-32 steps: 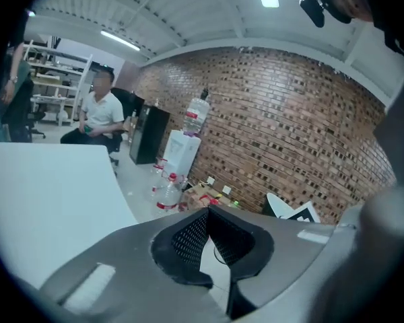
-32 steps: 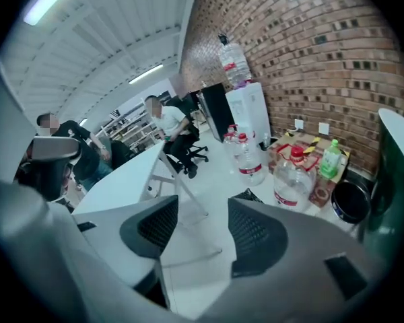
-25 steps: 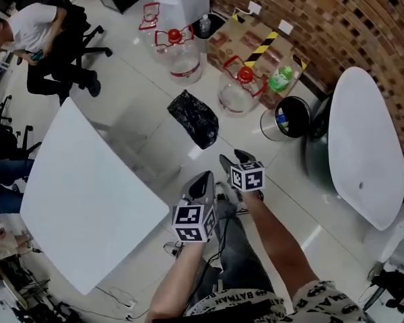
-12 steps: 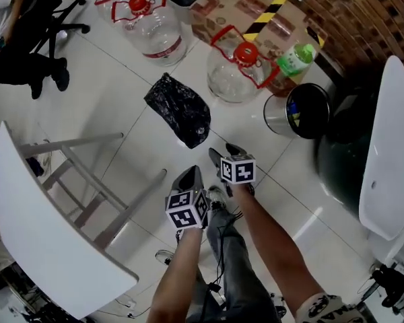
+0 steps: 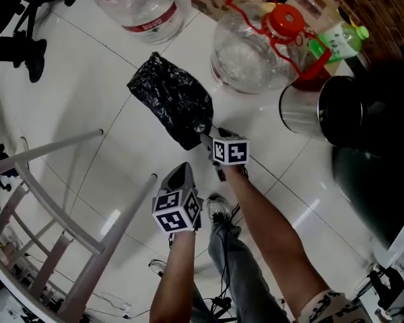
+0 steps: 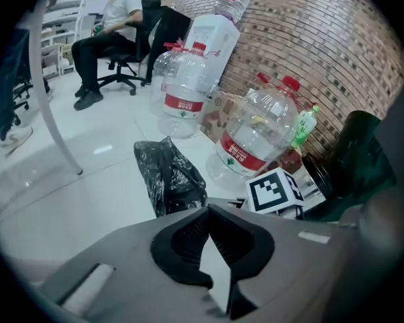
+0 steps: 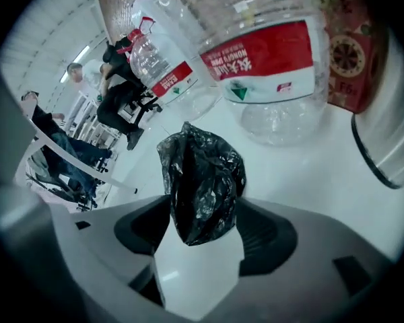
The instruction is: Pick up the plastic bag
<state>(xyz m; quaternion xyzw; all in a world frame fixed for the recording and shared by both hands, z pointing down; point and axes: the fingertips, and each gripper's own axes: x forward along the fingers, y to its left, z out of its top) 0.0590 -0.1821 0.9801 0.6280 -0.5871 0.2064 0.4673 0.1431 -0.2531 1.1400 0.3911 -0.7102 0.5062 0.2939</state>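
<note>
The crumpled black plastic bag point(image 5: 170, 98) lies on the white tiled floor. My right gripper point(image 5: 205, 134) has reached its near end. In the right gripper view the bag point(image 7: 202, 177) fills the middle, its lower end hanging between the two dark pads. The right gripper point(image 7: 203, 233) has its jaws opening, and they do not clamp the bag. My left gripper point(image 5: 181, 171) hangs back, closer to my body, its tips together and empty. The left gripper view shows the bag point(image 6: 170, 175) ahead of that gripper point(image 6: 207, 215), apart from it.
Two big clear water jugs point(image 5: 249, 51) point(image 5: 145, 2) stand just beyond the bag. A steel waste bin point(image 5: 308, 110) is at the right, with a green bottle point(image 5: 337, 39) behind it. Metal table legs point(image 5: 50, 155) run along the left. A person point(image 6: 111, 25) sits on a chair far off.
The view has dropped closer to the floor. My right gripper has moved forward to the bag's near end and its jaws have widened. The left gripper trails behind.
</note>
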